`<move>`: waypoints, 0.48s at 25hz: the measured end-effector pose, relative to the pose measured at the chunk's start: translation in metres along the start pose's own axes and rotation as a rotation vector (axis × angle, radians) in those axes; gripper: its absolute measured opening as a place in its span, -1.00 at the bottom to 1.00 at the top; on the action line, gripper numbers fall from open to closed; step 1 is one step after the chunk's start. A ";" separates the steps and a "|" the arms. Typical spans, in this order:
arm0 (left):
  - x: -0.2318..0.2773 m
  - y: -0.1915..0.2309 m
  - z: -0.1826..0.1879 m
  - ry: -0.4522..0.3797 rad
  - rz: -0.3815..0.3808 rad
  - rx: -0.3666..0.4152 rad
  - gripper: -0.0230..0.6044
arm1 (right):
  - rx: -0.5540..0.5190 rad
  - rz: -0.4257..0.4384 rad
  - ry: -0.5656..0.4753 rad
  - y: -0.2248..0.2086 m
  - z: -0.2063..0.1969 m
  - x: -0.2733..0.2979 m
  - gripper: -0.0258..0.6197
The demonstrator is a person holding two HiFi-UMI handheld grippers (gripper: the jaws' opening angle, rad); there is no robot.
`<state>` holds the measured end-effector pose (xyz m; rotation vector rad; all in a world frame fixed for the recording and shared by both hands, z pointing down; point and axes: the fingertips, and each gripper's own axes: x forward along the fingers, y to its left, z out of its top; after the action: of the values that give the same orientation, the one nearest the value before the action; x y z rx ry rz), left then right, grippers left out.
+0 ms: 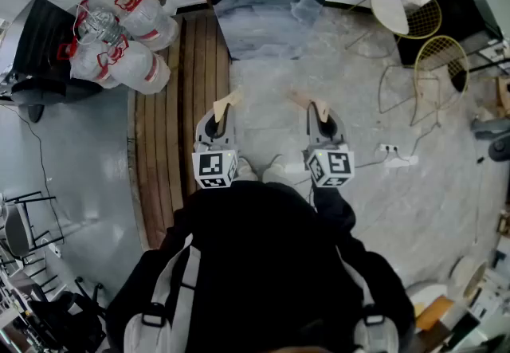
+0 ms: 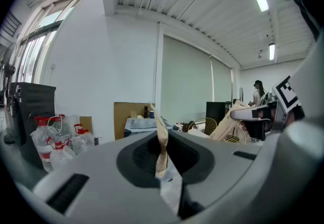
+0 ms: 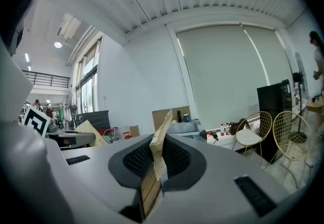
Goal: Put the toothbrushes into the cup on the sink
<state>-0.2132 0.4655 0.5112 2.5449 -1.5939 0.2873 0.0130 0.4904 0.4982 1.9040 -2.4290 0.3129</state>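
No toothbrush shows in any view. The grey sink unit (image 1: 267, 1) stands ahead of me on the floor, well beyond both grippers. A small blue cup (image 3: 186, 117) sits on the back of the sink (image 3: 183, 127) beside a dark bottle, and the cup (image 2: 152, 114) is also tiny in the left gripper view. My left gripper (image 1: 230, 98) and right gripper (image 1: 303, 100) are held side by side in front of my body, pointing toward the sink. The tan-taped jaws of the left gripper (image 2: 161, 134) meet with nothing between them. The right gripper (image 3: 162, 134) looks the same.
Several large water bottles (image 1: 119, 33) are piled at the far left beside a black chair (image 1: 40, 49). A wooden strip (image 1: 171, 128) runs along the floor on the left. Two gold wire chairs (image 1: 414, 13), a black cabinet (image 1: 470, 9) and a power strip (image 1: 394, 154) are on the right.
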 end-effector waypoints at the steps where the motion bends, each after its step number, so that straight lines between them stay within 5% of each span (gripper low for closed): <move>1: 0.000 -0.002 0.001 -0.001 0.001 0.002 -0.82 | 0.000 0.002 -0.001 -0.001 0.000 0.000 -0.82; 12: -0.002 -0.025 0.007 -0.003 0.022 0.022 -0.82 | -0.007 0.035 -0.012 -0.019 0.006 -0.009 -0.82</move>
<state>-0.1909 0.4771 0.5035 2.5464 -1.6298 0.3049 0.0338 0.4932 0.4931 1.8682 -2.4698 0.2950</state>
